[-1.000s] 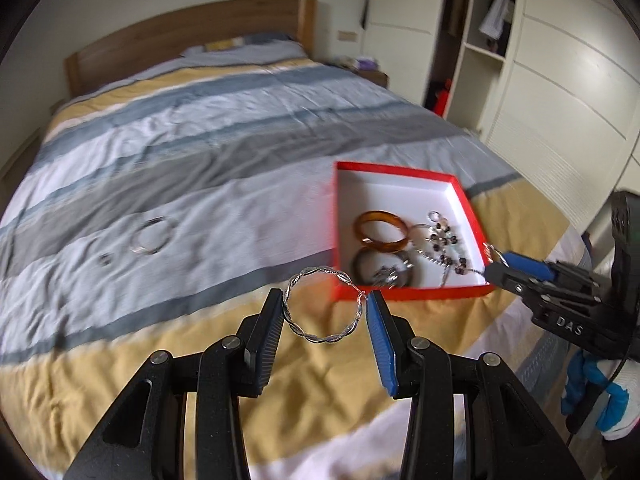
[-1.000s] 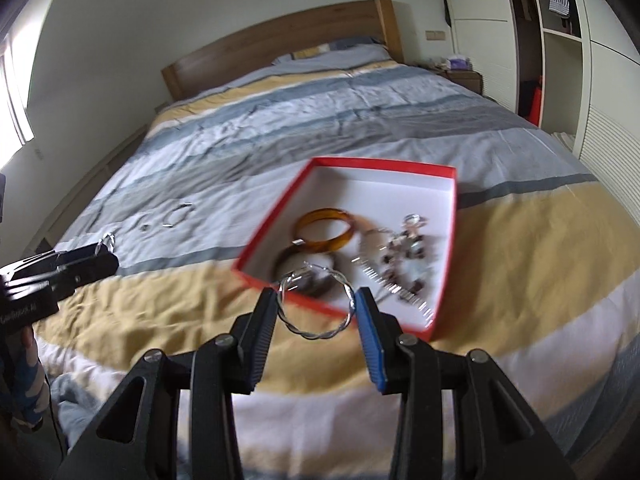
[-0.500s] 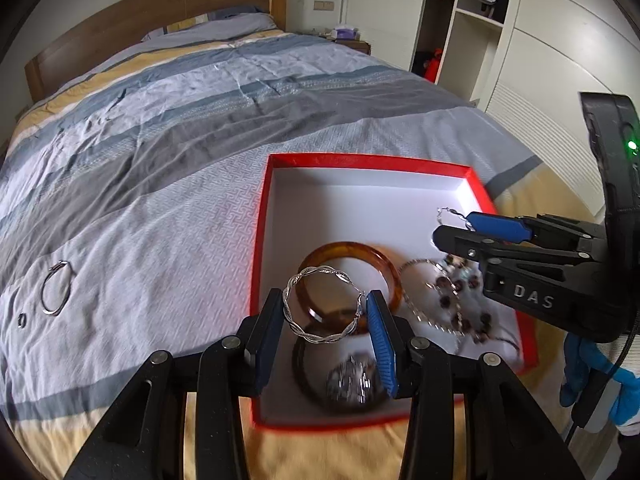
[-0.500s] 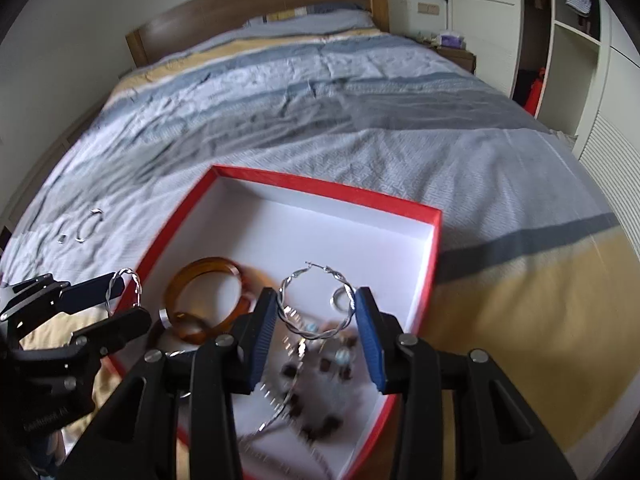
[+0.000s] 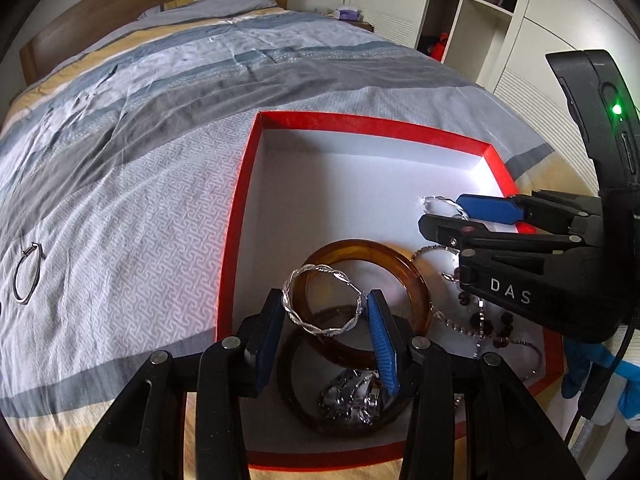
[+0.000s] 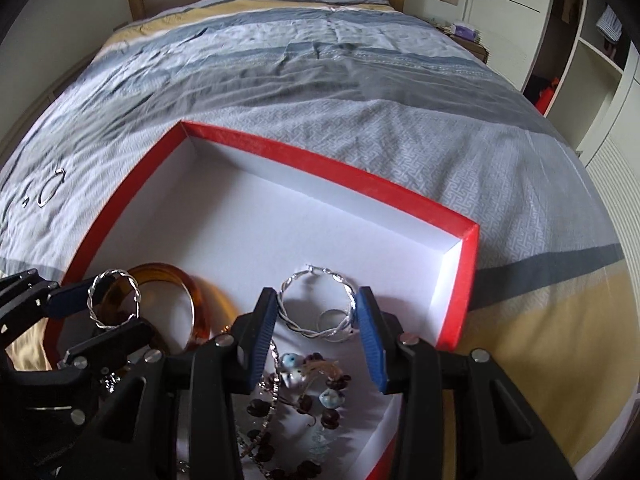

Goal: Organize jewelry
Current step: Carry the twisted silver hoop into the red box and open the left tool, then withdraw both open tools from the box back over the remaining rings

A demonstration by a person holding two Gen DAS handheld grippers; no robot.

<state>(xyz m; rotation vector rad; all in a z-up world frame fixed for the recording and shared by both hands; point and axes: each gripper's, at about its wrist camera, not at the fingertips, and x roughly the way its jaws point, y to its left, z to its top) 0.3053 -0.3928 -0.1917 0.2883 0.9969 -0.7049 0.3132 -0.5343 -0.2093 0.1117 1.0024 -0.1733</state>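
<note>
1. Left wrist view: the left tool holds a twisted silver hoop earring pinched across its width between the two pads, low over the near part of the red box on the bed. It sits above the amber bangle and a dark bangle. The right tool reaches in from the right, level, clamped on a second hoop.
   - Risk, as I judge it: the thin hoop is held only at its edges, so it could spring out or snag on the bangles at release.
   - A plain hoop lies out on the bed, not yet gathered.

2. Right wrist view: the right tool grips its matching earring over the white floor near the box's right wall, pointing forward and down.
   - A beaded chain lies just beneath; the hoop could tangle in it.
</note>
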